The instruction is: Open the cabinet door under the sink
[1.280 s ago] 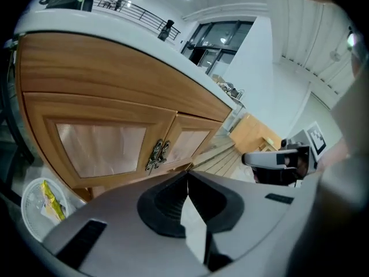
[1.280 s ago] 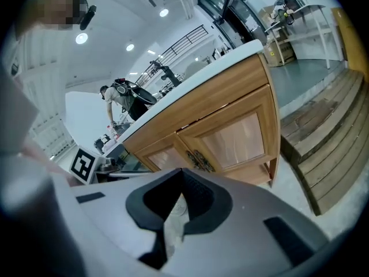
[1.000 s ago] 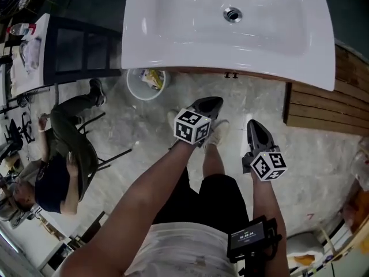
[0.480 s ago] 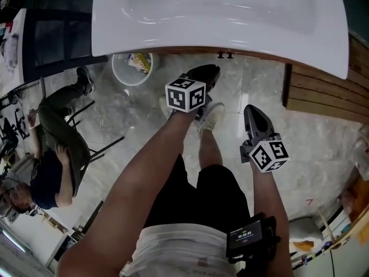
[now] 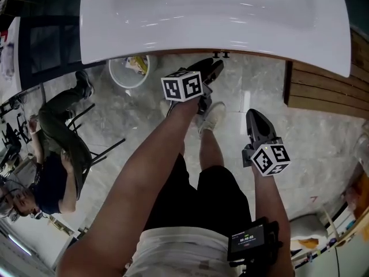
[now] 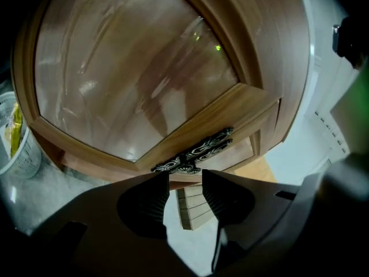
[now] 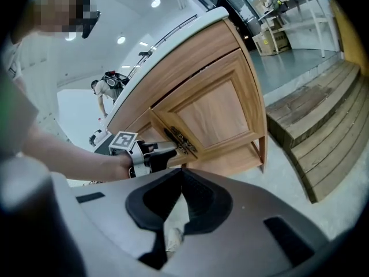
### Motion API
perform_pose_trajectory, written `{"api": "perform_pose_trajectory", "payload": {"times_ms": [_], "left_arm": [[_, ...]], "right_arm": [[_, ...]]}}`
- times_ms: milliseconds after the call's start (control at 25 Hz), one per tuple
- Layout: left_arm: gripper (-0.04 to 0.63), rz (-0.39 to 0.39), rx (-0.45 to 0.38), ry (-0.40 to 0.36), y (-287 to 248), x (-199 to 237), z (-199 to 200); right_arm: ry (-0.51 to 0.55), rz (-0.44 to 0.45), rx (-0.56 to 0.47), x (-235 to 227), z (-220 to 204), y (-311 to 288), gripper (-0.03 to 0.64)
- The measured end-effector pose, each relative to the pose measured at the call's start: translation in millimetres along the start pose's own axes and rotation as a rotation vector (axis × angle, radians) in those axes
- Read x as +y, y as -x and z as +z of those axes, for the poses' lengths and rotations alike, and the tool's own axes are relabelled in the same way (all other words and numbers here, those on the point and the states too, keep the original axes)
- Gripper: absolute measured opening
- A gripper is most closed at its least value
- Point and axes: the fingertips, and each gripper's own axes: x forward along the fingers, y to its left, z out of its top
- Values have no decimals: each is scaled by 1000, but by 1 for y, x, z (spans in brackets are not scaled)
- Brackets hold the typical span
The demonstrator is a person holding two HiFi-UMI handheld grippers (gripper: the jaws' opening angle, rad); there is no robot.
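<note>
Because the wooden cabinet door (image 6: 132,79) under the white ceramic sink (image 5: 213,16) is shut, the left claw (image 6: 184,176) points at the pair of dark ornate metal handles (image 6: 195,153). These are set on the door's inner edge, where 2 doors meet. Its jaws have just been opening and stand apart with nothing between them. The handles lie just beyond the tips, so the gap seems meant to take 1 handle. The right claw (image 7: 181,175) hangs back, well apart from the cabinet, its jaws closed together and empty, probably kept clear so the door can swing out. Next, I judge, comes a short advance and a pinch.
</note>
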Motion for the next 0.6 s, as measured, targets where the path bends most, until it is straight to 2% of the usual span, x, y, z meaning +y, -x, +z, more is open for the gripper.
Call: {"api": "perform_pose_trajectory", "payload": {"times_ms": [160,320,600], "left_arm": [[169,-12,-26,63,-3,3,5],[169,8,-72,100,-4,7,10],[150,1,-150,195,-9,7,17]], "right_arm": [[-39,-41,7,-13,-4,6,14],[-50,-84,21,-24,-10,13,14],[-53,-105,45,-31,-23,16,14]]}}
